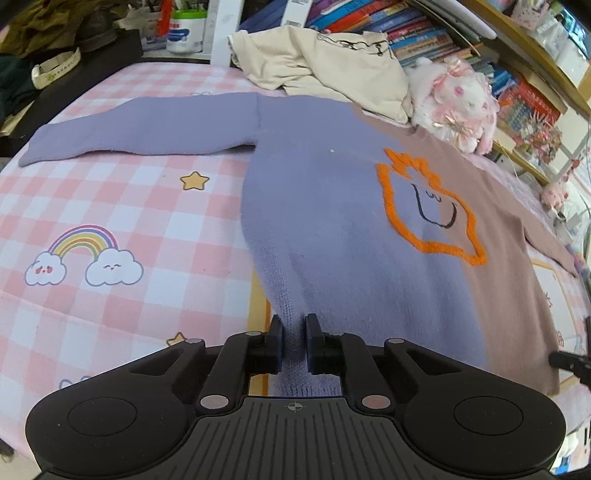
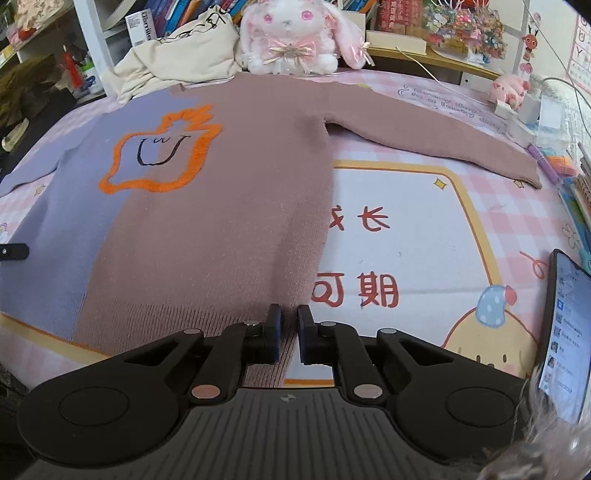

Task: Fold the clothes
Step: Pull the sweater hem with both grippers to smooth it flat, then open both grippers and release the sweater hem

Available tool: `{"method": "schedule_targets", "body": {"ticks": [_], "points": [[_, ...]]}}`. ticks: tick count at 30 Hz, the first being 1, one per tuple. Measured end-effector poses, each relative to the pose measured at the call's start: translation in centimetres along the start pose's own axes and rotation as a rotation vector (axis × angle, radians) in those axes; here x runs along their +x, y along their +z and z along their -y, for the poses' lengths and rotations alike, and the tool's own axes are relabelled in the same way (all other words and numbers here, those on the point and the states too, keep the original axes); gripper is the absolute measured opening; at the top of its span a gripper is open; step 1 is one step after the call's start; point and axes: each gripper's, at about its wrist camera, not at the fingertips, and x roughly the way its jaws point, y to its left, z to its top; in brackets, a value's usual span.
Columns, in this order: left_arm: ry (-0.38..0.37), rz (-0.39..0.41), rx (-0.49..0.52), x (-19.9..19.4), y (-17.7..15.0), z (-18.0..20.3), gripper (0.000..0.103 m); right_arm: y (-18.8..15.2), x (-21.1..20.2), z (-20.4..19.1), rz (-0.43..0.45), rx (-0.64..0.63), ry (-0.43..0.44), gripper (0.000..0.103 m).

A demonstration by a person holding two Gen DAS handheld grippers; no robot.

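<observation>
A two-tone sweater [image 1: 332, 206], lilac on one half and dusty pink on the other with an orange outlined face, lies flat on the bed, sleeves spread. My left gripper [image 1: 293, 325] is shut on the lilac bottom hem corner. In the right wrist view the sweater [image 2: 207, 206] fills the left and centre. My right gripper [image 2: 288, 317] is shut on the pink bottom hem corner. The lilac sleeve [image 1: 129, 129] stretches left; the pink sleeve [image 2: 443, 136] stretches right.
A cream garment [image 1: 325, 70] and a plush rabbit [image 2: 291, 33] lie at the sweater's collar end. A phone [image 2: 569, 332] stands at the right bed edge. Pens and boxes [image 2: 546, 147] sit past the pink cuff. Bookshelves stand behind the bed.
</observation>
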Motion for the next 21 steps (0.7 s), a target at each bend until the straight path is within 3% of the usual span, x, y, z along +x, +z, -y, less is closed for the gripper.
{"method": "schedule_targets", "body": {"ticks": [10,12,14,16,18,21], "points": [[-0.011,0.029,-0.013,-0.2,0.0,-0.9,0.016,0.1,-0.1,-1.0,0.002,-0.02,-0.023,0.012],[-0.008,0.045,-0.021,-0.5,-0.1,-1.0,0.02,0.2,-0.4,-1.2,0.018,-0.02,-0.031,0.021],[-0.006,0.055,-0.012,-0.7,0.0,-0.9,0.029,0.3,-0.8,-1.5,0.041,-0.021,-0.037,0.043],[-0.007,0.066,0.0,-0.9,0.1,-0.8,0.055,0.5,-1.1,-1.8,0.062,-0.029,-0.053,0.053],[-0.002,0.081,0.02,-1.2,0.2,-0.5,0.072,0.7,-1.2,-2.3,0.077,-0.039,-0.082,0.085],[0.006,0.094,0.056,-1.5,0.3,0.0,0.083,0.8,-1.1,-2.9,0.097,-0.058,-0.109,0.092]]}}
